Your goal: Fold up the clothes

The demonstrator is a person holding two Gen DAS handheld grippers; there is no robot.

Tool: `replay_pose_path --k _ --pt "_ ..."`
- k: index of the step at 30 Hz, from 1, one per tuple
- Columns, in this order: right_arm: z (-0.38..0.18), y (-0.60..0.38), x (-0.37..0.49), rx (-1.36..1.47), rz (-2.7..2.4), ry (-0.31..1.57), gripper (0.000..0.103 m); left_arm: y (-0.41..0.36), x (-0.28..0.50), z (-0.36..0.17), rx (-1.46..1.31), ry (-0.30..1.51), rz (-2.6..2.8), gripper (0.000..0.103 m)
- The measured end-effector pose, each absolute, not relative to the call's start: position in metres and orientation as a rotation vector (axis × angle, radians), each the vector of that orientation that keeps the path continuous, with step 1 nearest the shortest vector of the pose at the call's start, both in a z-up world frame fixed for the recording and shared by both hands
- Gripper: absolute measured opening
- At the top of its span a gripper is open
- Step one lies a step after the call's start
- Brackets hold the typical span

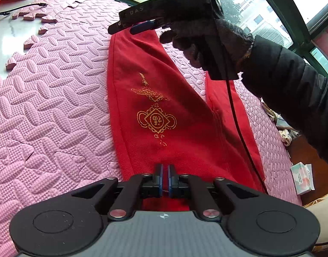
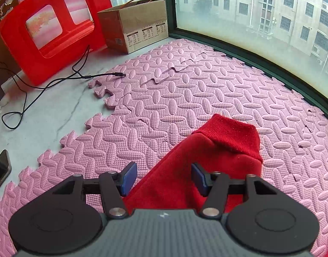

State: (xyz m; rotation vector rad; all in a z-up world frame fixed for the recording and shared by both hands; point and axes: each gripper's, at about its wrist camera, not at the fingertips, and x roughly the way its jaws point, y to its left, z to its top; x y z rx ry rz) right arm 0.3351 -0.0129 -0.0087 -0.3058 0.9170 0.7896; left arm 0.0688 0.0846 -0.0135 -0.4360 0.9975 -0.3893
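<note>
Red trousers (image 1: 164, 98) with a gold embroidered emblem lie flat on the pink foam mat (image 1: 46, 98), legs stretching away from me. My left gripper (image 1: 165, 171) is at the near waist end, its blue pads pinched together on the red cloth. The right gripper (image 2: 164, 177), held by a gloved hand (image 1: 206, 40), hovers open over the far end of one leg. Its blue pads straddle the red fabric just short of the ribbed cuff (image 2: 234, 137) without pressing it. It also shows at the top of the left wrist view as the right gripper (image 1: 131, 24).
A red plastic stool (image 2: 46, 32) and a cardboard box (image 2: 136, 23) stand on the bare floor past the mat, with a black cable (image 2: 78, 77) trailing there. A phone (image 2: 0, 169) lies at the left. A dark window frame (image 2: 260, 64) borders the mat.
</note>
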Motion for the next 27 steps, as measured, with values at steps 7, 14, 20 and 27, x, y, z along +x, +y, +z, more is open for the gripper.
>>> replay_pose_path --k 7,14,20,27 --pt "0.020 -0.062 0.309 -0.427 0.770 0.922 0.058 0.081 0.069 -0.009 -0.406 0.993 -0.386 0.007" --pt "0.030 -0.150 0.265 -0.417 0.667 0.934 0.058 0.052 0.058 0.021 -0.271 0.897 -0.411 0.037" --pt "0.019 -0.203 0.221 -0.379 0.617 0.954 0.062 0.011 0.041 0.032 -0.201 0.885 -0.515 0.049" --pt "0.009 -0.240 0.161 -0.343 0.612 0.926 0.063 -0.033 0.024 0.020 -0.106 0.888 -0.583 0.047"
